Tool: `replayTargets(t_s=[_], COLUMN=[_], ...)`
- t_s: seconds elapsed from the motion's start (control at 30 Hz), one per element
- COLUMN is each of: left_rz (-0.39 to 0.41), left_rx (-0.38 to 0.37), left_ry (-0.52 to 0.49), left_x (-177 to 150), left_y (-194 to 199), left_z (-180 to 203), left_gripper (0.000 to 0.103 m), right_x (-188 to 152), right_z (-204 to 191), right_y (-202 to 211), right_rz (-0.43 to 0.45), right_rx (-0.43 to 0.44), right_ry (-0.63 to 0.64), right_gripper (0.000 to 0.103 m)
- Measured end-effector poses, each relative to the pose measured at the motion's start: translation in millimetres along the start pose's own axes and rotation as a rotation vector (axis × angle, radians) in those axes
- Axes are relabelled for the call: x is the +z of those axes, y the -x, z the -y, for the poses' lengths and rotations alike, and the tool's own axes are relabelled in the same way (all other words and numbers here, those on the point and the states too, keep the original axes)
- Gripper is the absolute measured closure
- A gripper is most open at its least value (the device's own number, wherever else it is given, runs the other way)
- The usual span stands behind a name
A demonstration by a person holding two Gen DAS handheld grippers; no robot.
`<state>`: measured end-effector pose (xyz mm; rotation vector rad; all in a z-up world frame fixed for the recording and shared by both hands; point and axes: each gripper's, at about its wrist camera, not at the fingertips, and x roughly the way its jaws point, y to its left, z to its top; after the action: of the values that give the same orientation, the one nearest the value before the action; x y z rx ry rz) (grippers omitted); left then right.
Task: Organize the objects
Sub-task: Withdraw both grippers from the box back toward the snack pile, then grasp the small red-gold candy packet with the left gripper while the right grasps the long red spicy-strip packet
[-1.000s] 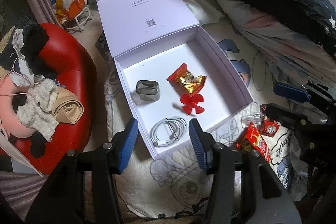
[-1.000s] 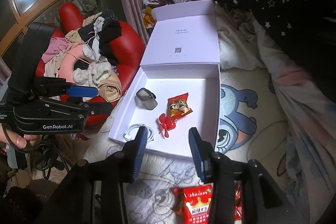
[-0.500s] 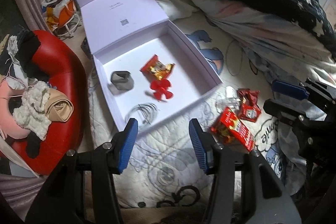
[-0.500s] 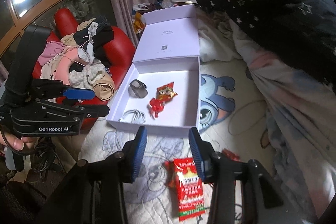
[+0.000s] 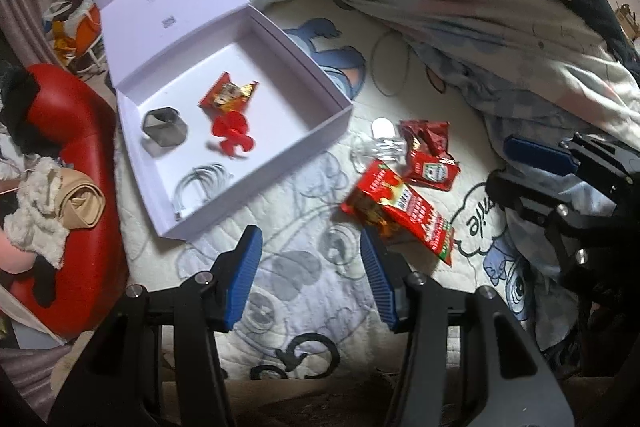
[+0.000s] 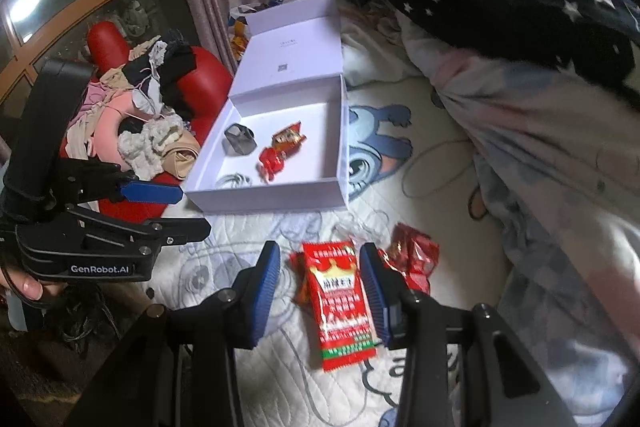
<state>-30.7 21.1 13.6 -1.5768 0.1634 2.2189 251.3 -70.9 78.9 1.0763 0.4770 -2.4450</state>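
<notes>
Left gripper (image 5: 310, 277), jaws spread and empty, has drawn back from the lilac box (image 5: 340, 115), now hovering over the quilted bed (image 5: 288, 307); 1 long red snack packet (image 5: 404, 211), 1 ketchup sachet (image 5: 430, 159) and 1 clear item (image 5: 380, 143) lie outside the box. Right gripper (image 6: 318, 283), spread, now frames that packet (image 6: 340, 299) without touching: likely the next pick. Cluttered bedroom, red chair (image 6: 200, 75) beside the bed.

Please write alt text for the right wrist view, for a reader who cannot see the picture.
The right gripper hangs with open jaws over a long red snack packet lying on a cartoon-print bed quilt. Behind it, an open white box holds a grey case, a small red snack bag, a red fan and a coiled white cable.
</notes>
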Motion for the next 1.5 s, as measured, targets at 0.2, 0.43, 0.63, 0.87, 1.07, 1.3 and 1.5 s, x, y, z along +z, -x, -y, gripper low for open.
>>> replayTargets(t_s=[0.2, 0.43, 0.63, 0.87, 1.07, 1.3, 1.5], left_rz=[-0.036, -0.098, -0.126, -0.181, -0.221, -0.244, -0.249], left_rx=[-0.009, -0.016, -0.050, -0.093, -0.134, -0.159, -0.189], left_ry=[-0.023, -0.063, -0.072, -0.080, -0.060, -0.047, -0.042], left_x=[-3, -5, -5, -6, -6, -7, -7], left_y=[-19, -51, -72, -93, -106, -114, -117], left_z=[15, 27, 28, 27, 22, 16, 16], left_gripper=[0.049, 0.049, 0.049, 0.049, 0.049, 0.049, 0.049], right_x=[-17, -36, -45, -49, -48, -47, -46], right_z=[10, 21, 31, 40, 41, 40, 34], right_y=[-13, -35, -56, -79, -99, -124, -135], right_rz=[-0.050, -0.115, -0.178, -0.239, -0.279, -0.332, -0.365], right_rx=[-0.011, 0.000, 0.012, 0.034, 0.045, 0.060, 0.067], right_ry=[-0.023, -0.063, -0.101, -0.143, -0.158, -0.165, -0.163], right_gripper=[0.057, 0.054, 0.054, 0.052, 0.044, 0.043, 0.043])
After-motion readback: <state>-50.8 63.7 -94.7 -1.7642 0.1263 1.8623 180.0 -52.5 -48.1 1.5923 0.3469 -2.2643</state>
